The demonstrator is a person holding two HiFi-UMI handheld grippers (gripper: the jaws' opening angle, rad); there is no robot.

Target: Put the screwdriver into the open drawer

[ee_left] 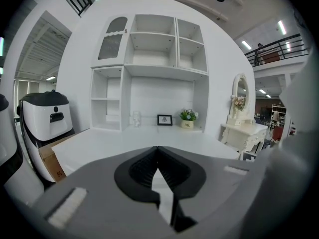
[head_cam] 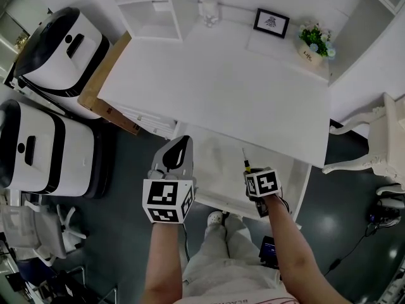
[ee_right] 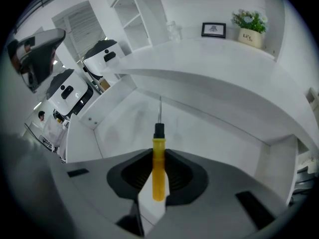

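— What fills most of the scene?

— A white desk [head_cam: 221, 87] with a white hutch [ee_left: 149, 59] of open shelves rising behind it. Off the desk's left end stands a white-and-black machine [head_cam: 60, 49]. A second machine [head_cam: 41, 147] of the same kind stands nearer the person.

— And the drawer?

— The drawer [head_cam: 212, 170] is pulled out from under the desk's front edge, toward the person. An ornate white dressing table [head_cam: 386, 144] stands to the right of the desk. A cardboard box [head_cam: 104, 81] sits against the desk's left end, between it and the farther machine.

— How do the claws stand?

— The left gripper [head_cam: 178, 151] is near the drawer's left edge, its jaws pressed together with nothing in them. The right gripper [head_cam: 249, 171] is over the drawer's right half and tilted steeply down, pinching a yellow handle.

— The small things at the back?

— A potted plant [head_cam: 314, 41] stands at the back right of the desk, with a picture frame [head_cam: 271, 22] just left of it. A small jar [head_cam: 209, 11] stands further left.

— Where is the screwdriver?

— The screwdriver [ee_right: 158, 168] is clamped by its handle in the right gripper. Its black collar and thin metal shaft stick out past the jaws and point down into the drawer. I cannot tell whether the tip touches the drawer floor.
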